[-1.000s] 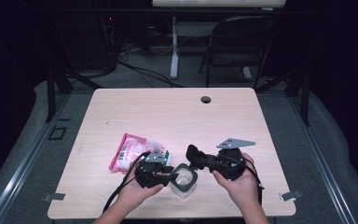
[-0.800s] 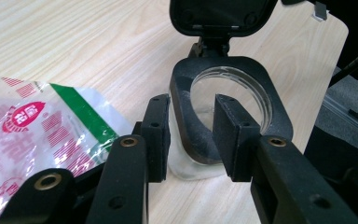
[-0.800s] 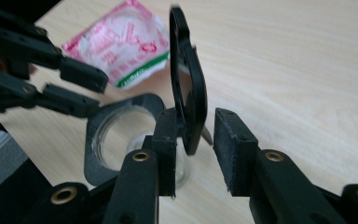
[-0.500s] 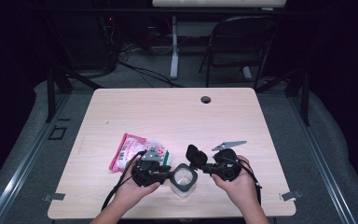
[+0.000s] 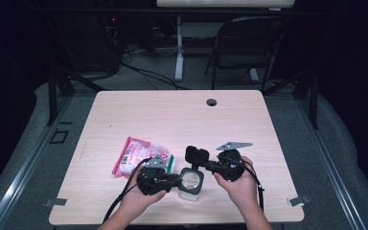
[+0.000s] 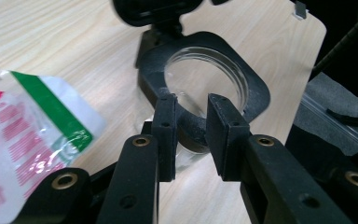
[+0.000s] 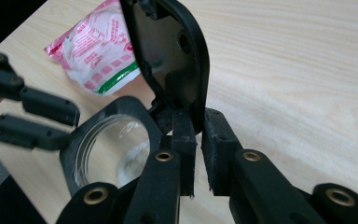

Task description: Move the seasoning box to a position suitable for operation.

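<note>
Hands have moved a little in the last second. The right gripper (image 5: pixel 206 165) has slid closer to the jar and turned, and the grey plate on top of it now tips flatter. The black lid (image 5: pixel 197 155) stands up, flipped open on its hinge at the far side of the clear jar (image 5: pixel 191 181). That likely means the jar is now open and ready for filling.

The jar sits on the near middle of the table (image 5: pixel 172 115), between the two hands. The left gripper (image 6: pixel 192 123) pinches the black rim of the jar (image 6: pixel 200 88), so the jar is held in place. In the right gripper view, the right gripper (image 7: pixel 198 135) has its jaws close together on the bottom edge of the lid (image 7: pixel 168 51), near the hinge.

A pink and white snack bag (image 5: pixel 139 155) lies just left of the jar, by the left hand (image 5: pixel 139 199). Its green stripe can be seen in the left gripper view (image 6: pixel 51 107).

The table is light wood with a small round hole (image 5: pixel 212 102) near the far edge. Behind it the room is dark, with a folding chair (image 5: pixel 242 48) and cables on the grey floor.
</note>
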A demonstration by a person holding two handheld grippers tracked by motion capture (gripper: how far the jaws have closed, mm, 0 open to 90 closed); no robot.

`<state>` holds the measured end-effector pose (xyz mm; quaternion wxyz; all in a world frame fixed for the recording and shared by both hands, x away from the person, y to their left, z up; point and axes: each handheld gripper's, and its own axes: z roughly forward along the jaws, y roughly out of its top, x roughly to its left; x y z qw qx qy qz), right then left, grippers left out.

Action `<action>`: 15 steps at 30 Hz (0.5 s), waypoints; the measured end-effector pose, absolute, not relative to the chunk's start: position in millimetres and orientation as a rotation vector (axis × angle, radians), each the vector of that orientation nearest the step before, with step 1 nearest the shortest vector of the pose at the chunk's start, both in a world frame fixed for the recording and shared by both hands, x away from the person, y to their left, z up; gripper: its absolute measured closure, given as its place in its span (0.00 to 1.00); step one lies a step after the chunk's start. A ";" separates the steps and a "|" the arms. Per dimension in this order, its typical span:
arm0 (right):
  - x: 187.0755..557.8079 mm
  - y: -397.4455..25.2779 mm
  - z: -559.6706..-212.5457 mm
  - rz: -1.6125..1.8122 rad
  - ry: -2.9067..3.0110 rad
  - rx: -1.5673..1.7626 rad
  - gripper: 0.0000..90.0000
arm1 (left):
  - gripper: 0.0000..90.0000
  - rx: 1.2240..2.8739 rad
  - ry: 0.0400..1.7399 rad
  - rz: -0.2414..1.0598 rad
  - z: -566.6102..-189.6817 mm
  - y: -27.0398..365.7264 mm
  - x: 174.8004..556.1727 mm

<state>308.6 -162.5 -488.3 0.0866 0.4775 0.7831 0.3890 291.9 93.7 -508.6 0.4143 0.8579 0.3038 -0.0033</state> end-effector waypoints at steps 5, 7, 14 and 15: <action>310.9 -158.6 -490.1 1.165 2.318 1.389 0.91 | 0.79 2.154 0.757 -0.004 -509.3 91.4 289.3; 311.9 -158.8 -490.3 1.174 2.322 1.393 0.91 | 0.78 2.158 0.757 0.010 -509.0 92.1 288.8; 309.6 -165.8 -485.0 1.191 2.311 1.407 0.78 | 0.72 2.181 0.775 0.094 -500.0 109.5 293.6; 308.9 -168.6 -482.7 1.190 2.319 1.408 0.75 | 0.69 2.181 0.777 0.112 -498.6 114.3 295.6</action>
